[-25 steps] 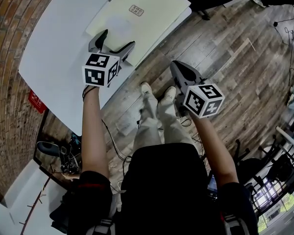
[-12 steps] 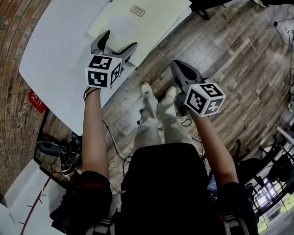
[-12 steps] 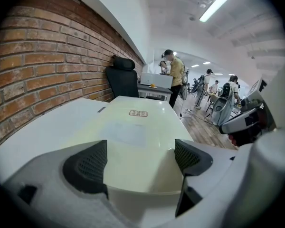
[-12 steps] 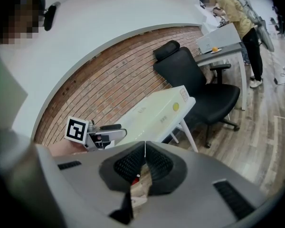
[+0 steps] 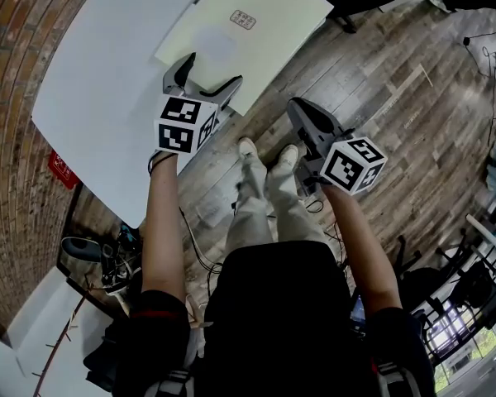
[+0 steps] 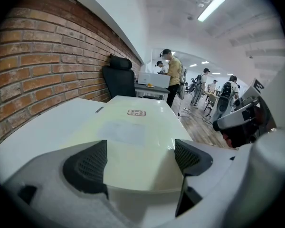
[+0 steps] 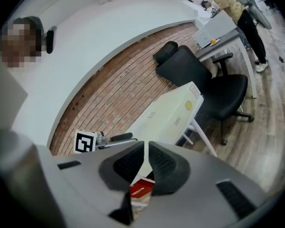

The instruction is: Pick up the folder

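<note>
- While both claws show in the head view, just one folder (image 5: 248,35) can be counted: pale yellow, lying flat on the one white table (image 5: 107,81), towards the table's 3 o'clock edge.
- One small printed label (image 5: 242,19) sits on the folder's cover, at about 12 o'clock from the left gripper (image 5: 211,73).
- Two jaws of the left gripper stand wide apart over the folder's 6 o'clock edge. In the left gripper view the folder (image 6: 133,141) fills the gap between them, yet the pads grip nothing, and whether they touch the cover cannot be told.
- Two jaws of the right gripper (image 5: 296,107) are pressed together with nothing held. This claw hangs over the wooden floor, at roughly 4 o'clock from the folder and well apart from it.
- Two marker cubes are visible, one per gripper: left (image 5: 186,124) and right (image 5: 353,164).
- Two pale shoes (image 5: 246,149) (image 5: 288,155) stand on the floor between the grippers.
- One black office chair (image 7: 204,84) stands at the table's far end, at 3 o'clock from the folder (image 7: 171,115) in the right gripper view.
- One brick wall (image 6: 38,65) runs along the table's 9 o'clock side in the left gripper view.
</note>
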Demonstrator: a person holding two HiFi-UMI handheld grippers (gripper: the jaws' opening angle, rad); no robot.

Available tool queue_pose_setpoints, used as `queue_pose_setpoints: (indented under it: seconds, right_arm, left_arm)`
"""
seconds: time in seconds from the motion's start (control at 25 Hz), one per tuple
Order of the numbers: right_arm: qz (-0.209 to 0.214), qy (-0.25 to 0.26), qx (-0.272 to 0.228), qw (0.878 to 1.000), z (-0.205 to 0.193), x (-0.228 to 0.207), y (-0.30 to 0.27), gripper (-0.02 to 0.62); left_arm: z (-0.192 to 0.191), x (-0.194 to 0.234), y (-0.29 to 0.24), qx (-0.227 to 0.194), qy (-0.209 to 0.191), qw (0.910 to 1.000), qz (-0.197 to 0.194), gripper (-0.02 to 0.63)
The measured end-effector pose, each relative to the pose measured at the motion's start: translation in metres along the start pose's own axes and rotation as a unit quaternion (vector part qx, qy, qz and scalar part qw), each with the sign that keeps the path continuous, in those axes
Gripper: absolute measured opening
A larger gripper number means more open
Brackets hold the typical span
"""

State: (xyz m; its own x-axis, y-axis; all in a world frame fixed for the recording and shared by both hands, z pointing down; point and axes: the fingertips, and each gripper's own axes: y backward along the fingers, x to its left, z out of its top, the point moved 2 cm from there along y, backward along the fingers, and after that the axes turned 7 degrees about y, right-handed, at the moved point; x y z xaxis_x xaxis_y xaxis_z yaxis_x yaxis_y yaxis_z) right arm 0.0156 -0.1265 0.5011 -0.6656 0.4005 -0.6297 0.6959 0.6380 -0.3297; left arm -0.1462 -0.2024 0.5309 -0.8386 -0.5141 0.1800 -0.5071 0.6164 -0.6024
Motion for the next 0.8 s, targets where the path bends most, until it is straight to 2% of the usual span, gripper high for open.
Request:
queue_pose_setpoints:
  seconds: [0.36, 0.48, 0.68, 0.8]
  right_arm:
    - [0.041, -0.084, -0.007, 0.996, 0.001, -0.013, -0.004, 0.034]
    - [0.051, -0.105, -0.003, 0.993, -0.004, -0.02, -0.006, 0.091]
    - [0.085, -0.16, -0.013, 0.983, -0.009, -0.023, -0.014, 0.125]
    - [0.097, -0.187, -0.015, 0.978, -0.013, -0.027, -0.017, 0.178]
  left_arm:
    - [0.002, -0.008, -0.003, -0.002, -0.004, 1.0, -0.001, 0.423]
    - [0.001, -0.011, -0.003, -0.001, -0.005, 1.0, -0.004, 0.423]
    - [-0.003, -0.019, -0.002, 0.0, -0.014, 0.9998, -0.015, 0.423]
    - [-0.005, -0.024, 0.0, 0.001, -0.017, 0.9996, -0.02, 0.423]
